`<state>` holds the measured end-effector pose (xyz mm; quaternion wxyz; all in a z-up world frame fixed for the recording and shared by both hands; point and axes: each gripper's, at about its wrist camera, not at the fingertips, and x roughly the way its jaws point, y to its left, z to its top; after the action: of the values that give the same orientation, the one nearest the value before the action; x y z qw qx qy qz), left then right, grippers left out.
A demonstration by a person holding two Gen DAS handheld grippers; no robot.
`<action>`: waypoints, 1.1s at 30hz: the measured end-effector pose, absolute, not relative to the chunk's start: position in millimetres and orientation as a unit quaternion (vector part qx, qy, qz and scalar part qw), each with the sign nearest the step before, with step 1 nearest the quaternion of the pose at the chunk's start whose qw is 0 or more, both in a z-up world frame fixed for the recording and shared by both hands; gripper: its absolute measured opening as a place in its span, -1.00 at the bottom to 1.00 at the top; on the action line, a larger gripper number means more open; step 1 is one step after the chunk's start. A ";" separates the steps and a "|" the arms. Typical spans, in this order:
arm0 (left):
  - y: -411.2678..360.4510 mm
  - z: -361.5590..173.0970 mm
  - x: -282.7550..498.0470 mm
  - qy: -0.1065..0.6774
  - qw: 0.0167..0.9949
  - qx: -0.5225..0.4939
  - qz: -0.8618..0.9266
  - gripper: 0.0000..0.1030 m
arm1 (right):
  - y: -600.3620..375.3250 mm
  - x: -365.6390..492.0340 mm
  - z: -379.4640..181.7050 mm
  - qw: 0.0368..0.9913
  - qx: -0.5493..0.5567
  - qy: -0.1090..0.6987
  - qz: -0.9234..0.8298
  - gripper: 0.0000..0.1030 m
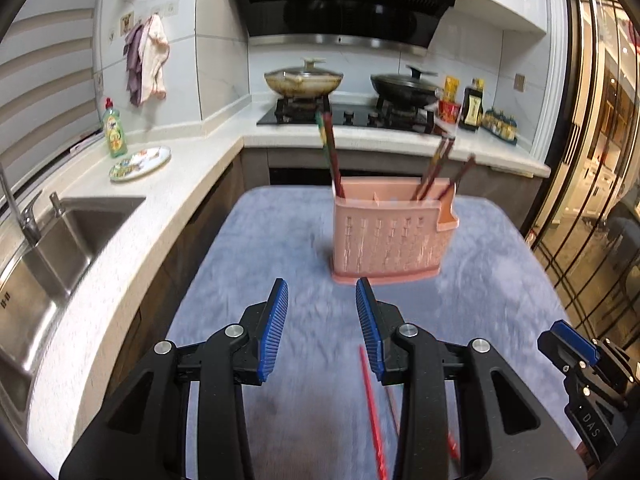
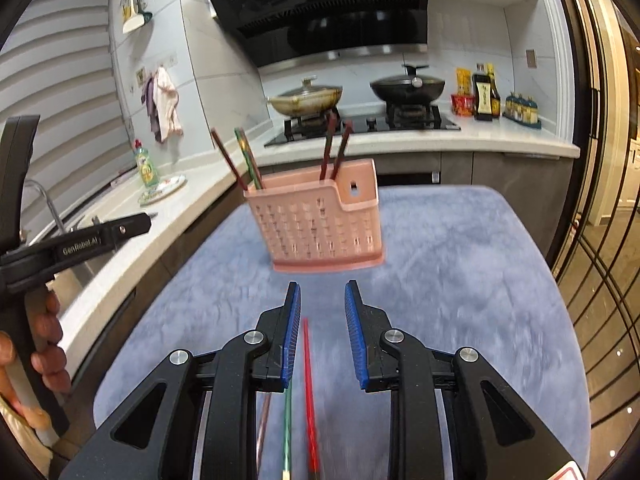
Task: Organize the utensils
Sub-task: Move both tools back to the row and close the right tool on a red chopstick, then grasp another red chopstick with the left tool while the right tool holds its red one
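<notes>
A pink perforated utensil holder (image 1: pixel 386 230) (image 2: pixel 318 222) stands on the blue-grey mat, with several dark chopsticks (image 1: pixel 330 152) (image 2: pixel 334 144) upright in it. My left gripper (image 1: pixel 322 316) is open and empty, short of the holder. A red chopstick (image 1: pixel 372 412) lies on the mat under its right finger. My right gripper (image 2: pixel 322 320) is open and empty above a red chopstick (image 2: pixel 310 392), a green one (image 2: pixel 287 432) and a brown one (image 2: pixel 263 420) lying on the mat. The right gripper also shows at the left wrist view's right edge (image 1: pixel 576 344).
The mat (image 1: pixel 280 240) covers a table beside an L-shaped counter. A steel sink (image 1: pixel 48 260) is at left, with a dish-soap bottle (image 1: pixel 114 128) and a patterned plate (image 1: pixel 140 162). Two lidded pans (image 1: pixel 304 78) sit on the stove behind. Glass doors (image 1: pixel 600 200) stand at right.
</notes>
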<state>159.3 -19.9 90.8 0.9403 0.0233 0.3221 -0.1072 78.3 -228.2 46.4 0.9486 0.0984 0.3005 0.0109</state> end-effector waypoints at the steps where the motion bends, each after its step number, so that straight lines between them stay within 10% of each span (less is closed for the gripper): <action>1: -19.2 84.1 153.8 0.328 0.938 0.025 -0.107 -0.34 | -227.5 73.8 40.3 0.946 0.098 0.307 0.012 -0.55; 33: -8.3 -31.8 78.7 0.455 0.883 0.029 -0.115 -0.32 | -188.9 24.6 -76.6 0.894 0.081 0.439 0.030 -0.69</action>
<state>78.7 -8.3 -31.8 0.8827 0.0293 0.4547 -0.1148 24.6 -188.9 -76.6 0.8944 0.0809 0.4388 0.0303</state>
